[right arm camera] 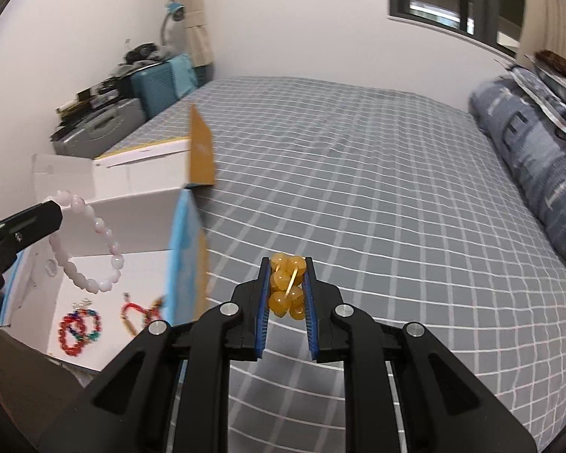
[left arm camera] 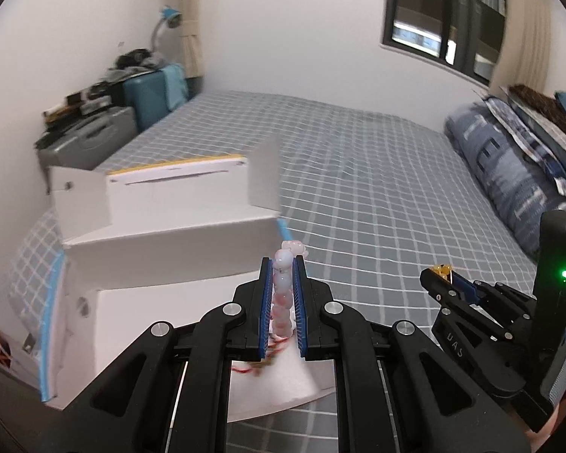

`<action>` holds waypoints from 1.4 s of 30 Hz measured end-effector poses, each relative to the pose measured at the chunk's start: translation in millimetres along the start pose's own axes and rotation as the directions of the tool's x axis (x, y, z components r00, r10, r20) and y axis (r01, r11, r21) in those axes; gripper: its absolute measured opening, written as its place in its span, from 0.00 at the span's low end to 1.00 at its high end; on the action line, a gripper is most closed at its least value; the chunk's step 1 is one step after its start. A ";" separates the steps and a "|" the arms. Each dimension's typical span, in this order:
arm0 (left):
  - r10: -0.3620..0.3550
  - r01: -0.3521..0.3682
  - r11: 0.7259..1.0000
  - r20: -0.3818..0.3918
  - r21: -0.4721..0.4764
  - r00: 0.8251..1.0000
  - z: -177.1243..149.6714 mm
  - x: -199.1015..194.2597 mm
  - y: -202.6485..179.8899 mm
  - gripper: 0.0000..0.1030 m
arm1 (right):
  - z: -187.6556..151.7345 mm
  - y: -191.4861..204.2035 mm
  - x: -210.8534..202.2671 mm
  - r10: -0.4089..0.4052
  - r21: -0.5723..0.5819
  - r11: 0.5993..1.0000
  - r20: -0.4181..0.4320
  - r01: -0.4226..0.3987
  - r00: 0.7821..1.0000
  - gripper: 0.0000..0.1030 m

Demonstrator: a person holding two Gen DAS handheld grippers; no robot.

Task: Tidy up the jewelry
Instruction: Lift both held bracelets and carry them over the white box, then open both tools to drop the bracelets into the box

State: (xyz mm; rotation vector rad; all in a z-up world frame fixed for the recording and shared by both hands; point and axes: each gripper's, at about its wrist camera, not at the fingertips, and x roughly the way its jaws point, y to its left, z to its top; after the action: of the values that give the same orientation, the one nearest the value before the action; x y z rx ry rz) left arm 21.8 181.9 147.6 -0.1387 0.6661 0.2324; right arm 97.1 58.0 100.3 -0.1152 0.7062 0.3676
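Left wrist view: left gripper has its jaws pinching a pale pink bead bracelet, beads stacked between the blue pads and a few poking out past the tips. It hangs over the near part of an open white cardboard box w/ raised flaps, sitting on the bed's grey checked sheet. Red and gold bits show blurred below the pads, prob. other pieces in the box, can't say which. Right gripper is off to the right over the sheet, a yellow bead cluster just showing at its tip.

Right wrist view: right gripper has its jaws clamped on a yellow amber-coloured bead bracelet, bunched up between the pads, above bare sheet, beside the box's blue-faced flap and outside the box. Left gripper at far left holds the pink bracelet dangling as a loop over the box floor. On that floor lie a multicolour bead bracelet and a red-and-gold corded piece.

Progress, as I judge it: partway. Two pieces at least sit in the box; two are in the air, one per gripper. Left: set pink and amber down somewhere. Whether they go in the box or out onto the bed I can't tell. No loose jewelry seen on the sheet.
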 end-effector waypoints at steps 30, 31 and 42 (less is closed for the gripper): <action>0.189 -0.226 0.966 -0.252 -0.128 0.949 -74.7 55.3 155.7 0.10 | -35.3 165.9 107.4 0.060 -0.152 0.982 -0.312 -0.112 0.948 0.15; 0.188 -0.226 0.965 -0.254 -0.130 0.949 -74.7 56.3 156.0 0.10 | -35.5 165.7 108.6 0.061 -0.149 0.982 -0.315 -0.113 0.947 0.15; 0.205 -0.250 0.959 -0.288 -0.132 0.936 -77.6 60.5 155.5 0.14 | -31.4 163.7 106.0 0.072 -0.136 0.984 -0.306 -0.118 0.949 0.28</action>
State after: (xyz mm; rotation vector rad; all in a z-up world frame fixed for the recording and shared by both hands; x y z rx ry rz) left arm -18.2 326.6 41.2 -0.2577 0.9383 0.5006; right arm 91.9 233.9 10.6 -0.2877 0.9872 0.5037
